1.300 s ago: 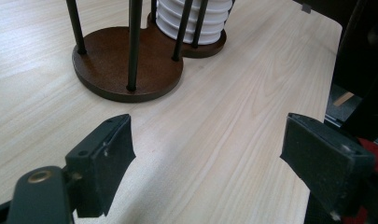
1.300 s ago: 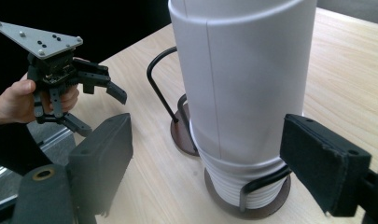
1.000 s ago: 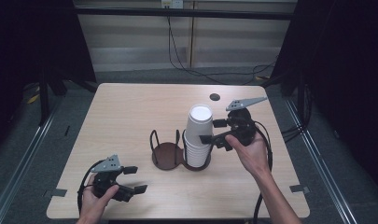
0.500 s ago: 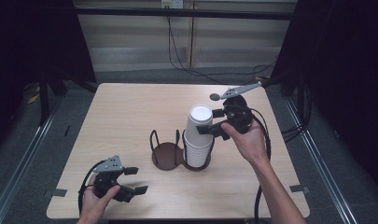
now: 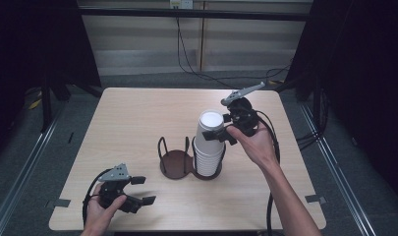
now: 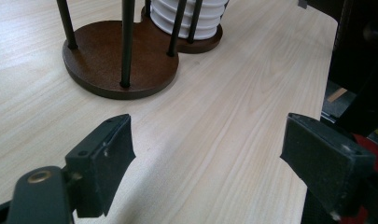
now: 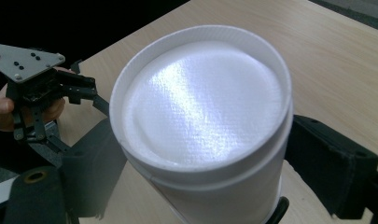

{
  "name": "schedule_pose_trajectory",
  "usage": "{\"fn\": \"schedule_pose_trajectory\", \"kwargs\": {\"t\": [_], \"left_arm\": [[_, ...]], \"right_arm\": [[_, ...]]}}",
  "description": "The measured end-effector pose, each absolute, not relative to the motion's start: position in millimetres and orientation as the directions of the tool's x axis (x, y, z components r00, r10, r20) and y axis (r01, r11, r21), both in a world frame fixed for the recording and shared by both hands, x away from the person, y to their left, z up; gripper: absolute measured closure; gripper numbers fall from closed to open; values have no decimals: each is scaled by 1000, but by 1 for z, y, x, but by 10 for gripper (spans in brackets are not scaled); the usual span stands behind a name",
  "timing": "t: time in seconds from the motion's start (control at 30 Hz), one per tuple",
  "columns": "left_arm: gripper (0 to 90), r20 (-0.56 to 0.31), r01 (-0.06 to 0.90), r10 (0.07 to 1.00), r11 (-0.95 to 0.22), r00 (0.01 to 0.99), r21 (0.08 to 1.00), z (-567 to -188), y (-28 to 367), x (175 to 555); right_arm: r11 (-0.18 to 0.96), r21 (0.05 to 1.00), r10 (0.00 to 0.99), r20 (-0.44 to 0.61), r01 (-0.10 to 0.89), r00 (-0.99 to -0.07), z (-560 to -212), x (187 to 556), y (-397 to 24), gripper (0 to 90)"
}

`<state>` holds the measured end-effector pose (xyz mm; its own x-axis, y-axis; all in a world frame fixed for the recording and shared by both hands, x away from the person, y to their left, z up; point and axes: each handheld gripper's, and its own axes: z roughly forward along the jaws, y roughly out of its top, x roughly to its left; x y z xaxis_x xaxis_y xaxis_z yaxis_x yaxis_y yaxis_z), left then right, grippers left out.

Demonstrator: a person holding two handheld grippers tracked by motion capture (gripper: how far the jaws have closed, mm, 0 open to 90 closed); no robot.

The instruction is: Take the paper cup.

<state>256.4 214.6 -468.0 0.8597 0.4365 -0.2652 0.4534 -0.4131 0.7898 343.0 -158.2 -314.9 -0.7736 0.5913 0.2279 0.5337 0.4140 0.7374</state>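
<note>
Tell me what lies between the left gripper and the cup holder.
Bare tabletop: in the left gripper view, wood alone runs from the open left gripper to the cup holder.

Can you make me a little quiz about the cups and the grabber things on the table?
1. True or false: the stack of white upside-down foam cups stands in the dark brown two-ring wooden holder.
2. Which gripper has its jaws either side of the top cup? A) left gripper B) right gripper
3. Fill in: the holder's other ring is ____.

Key
1. True.
2. B; the left gripper is open, low over the light wooden table.
3. Empty.
</note>
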Motion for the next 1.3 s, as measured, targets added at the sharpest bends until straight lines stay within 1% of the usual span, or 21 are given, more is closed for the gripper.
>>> {"fn": "schedule_pose_trajectory", "kwargs": {"t": [0.2, 0.6, 0.87, 1.13, 1.3], "left_arm": [[165, -268, 457, 436, -417, 859, 786, -468, 214, 256], [165, -259, 452, 436, -426, 862, 784, -468, 213, 256], [165, -261, 452, 435, -426, 862, 783, -469, 213, 256], [164, -266, 452, 427, -428, 864, 783, -469, 213, 256], [164, -265, 451, 423, -434, 866, 780, -469, 212, 256]], "right_arm": [[439, 724, 599, 206, 532, -774, -317, 345, -155, 161], [453, 729, 602, 174, 513, -779, -317, 343, -152, 180], [490, 732, 610, 99, 473, -786, -312, 338, -148, 210], [476, 764, 604, 76, 436, -794, -305, 335, -151, 222], [463, 774, 606, 80, 433, -792, -300, 333, -154, 229]]}}
